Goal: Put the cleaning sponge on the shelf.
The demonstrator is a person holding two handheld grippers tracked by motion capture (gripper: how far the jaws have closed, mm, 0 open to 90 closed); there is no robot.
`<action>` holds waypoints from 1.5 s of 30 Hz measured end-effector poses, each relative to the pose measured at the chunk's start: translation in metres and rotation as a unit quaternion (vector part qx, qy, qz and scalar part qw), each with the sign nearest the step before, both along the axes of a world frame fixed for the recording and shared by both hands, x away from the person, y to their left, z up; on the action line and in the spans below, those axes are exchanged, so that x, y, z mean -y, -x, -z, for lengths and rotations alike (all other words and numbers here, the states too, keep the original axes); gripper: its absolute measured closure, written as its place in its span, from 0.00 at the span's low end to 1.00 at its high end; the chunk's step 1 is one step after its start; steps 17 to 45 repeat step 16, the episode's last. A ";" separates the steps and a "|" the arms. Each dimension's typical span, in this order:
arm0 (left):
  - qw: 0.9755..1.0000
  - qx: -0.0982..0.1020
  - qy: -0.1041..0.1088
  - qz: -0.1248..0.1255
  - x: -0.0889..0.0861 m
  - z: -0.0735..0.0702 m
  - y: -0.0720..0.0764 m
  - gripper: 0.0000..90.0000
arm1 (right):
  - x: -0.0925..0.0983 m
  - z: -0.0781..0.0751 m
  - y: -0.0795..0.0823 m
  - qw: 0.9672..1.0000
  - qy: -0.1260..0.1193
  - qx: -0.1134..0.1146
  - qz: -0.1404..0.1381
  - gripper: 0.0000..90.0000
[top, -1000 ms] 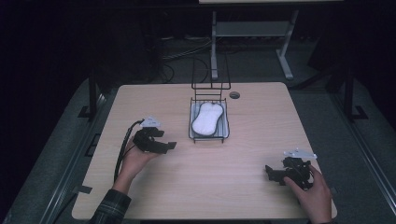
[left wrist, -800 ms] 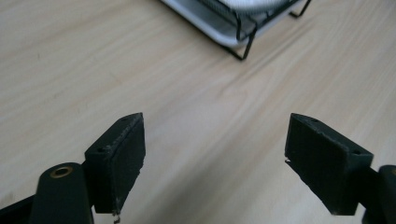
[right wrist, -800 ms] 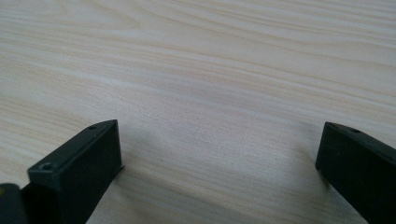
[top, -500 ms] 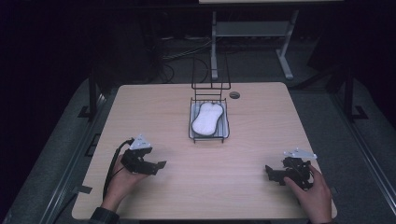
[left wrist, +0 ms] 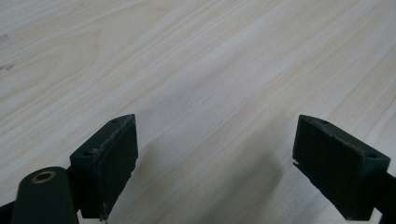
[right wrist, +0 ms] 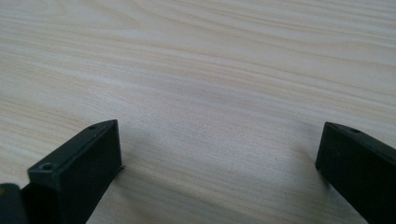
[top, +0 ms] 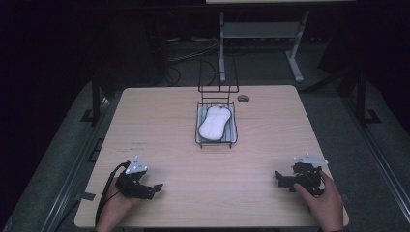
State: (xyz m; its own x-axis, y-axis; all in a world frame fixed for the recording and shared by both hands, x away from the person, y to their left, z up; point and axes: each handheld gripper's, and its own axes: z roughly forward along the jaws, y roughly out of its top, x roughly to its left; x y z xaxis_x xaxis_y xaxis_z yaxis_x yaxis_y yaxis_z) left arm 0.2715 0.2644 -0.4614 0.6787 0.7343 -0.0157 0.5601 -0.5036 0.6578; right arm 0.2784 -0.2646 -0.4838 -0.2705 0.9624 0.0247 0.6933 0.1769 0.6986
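- Dark room all around, with a pale wood counter (top: 169,121) lit in the middle and a metal stand on the floor behind it.
- Centre of the counter, towards the far edge: a black wire basket (top: 216,140) with its handle up, and a white padded thing (top: 214,123) lying flat inside it, long side running away from the person.
- Near left corner: the left gripper (top: 155,188) sits low over the counter in the person's left hand (top: 116,205), cable looping off to the side, grey plate on top.
- It has come back towards the near edge compared with a second ago, when it was closer to the basket.
- Its jaws have just been opening; in the left gripper view the two black fingers (left wrist: 109,156) stand wide apart with bare wood grain between them, gripping nothing.
- Near right corner: the right gripper (top: 279,179) rests in the person's right hand (top: 325,200), pointing in towards the middle of the counter, same spot as before.
- In the right gripper view its fingers (right wrist: 81,170) are spread just as wide, released, bare counter between them.
- Both grippers are well apart from the basket, one on each side, and the white thing lies in it untouched by either.
- A small dark round hole (top: 242,98) shows in the counter just right of the basket's far end.
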 end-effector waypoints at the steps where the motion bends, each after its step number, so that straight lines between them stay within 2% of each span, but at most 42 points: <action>1: 1.000 -0.001 0.001 -0.001 -0.001 0.001 0.000 0.15 | 0.000 0.000 0.000 1.000 0.000 0.000 0.000 0.00; 3: 1.000 -0.002 -0.002 -0.001 -0.002 0.004 0.001 0.15 | 0.000 0.000 0.000 1.000 0.000 0.000 0.000 0.00; 7: 1.000 0.016 -0.001 0.002 -0.002 0.008 0.004 0.14 | 0.000 0.000 0.000 1.000 0.000 0.000 0.000 0.00; 12: 0.999 0.042 0.021 0.011 -0.008 0.013 0.006 0.14 | 0.000 0.000 0.000 1.000 0.000 0.000 0.000 0.00; 45: 0.999 0.042 0.022 0.008 -0.008 0.013 0.007 0.14 | 0.000 0.000 0.000 1.000 0.000 0.000 0.000 0.00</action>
